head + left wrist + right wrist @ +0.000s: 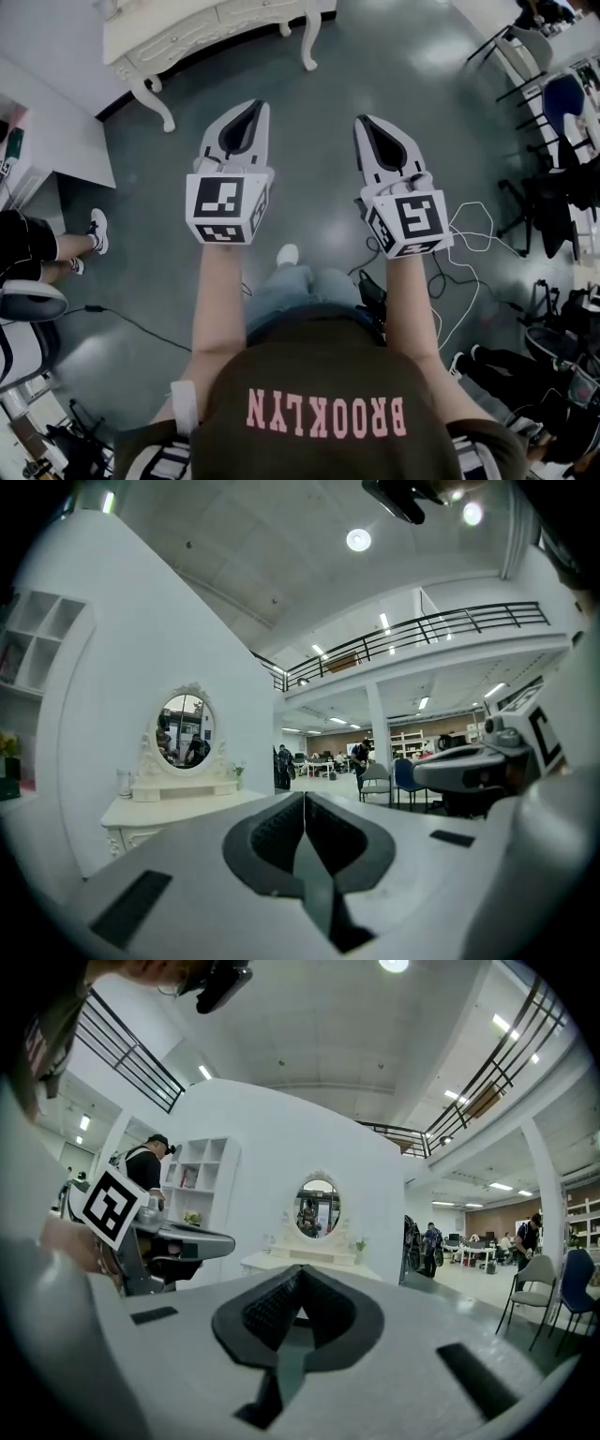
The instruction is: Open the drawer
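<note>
Nothing of the task looks done yet; the drawer (187,39) looks closed, in the white dresser (155,21) at the upper left of the head view; the left gripper (257,106) and the right gripper (362,120) are clenched on nothing, well apart from it; approach, grasp and pull remain.

Dressing table (131,33) runs off the top edge in the head view, just its front rim and two legs showing, and the drawer (183,42) fronts are too small to pick out handles. In the left gripper view its lower half sits behind the left gripper (305,797). Figures in the mirror (185,730) are too tiny to read, and a seated person (52,246) is cut off at the left edge
</note>
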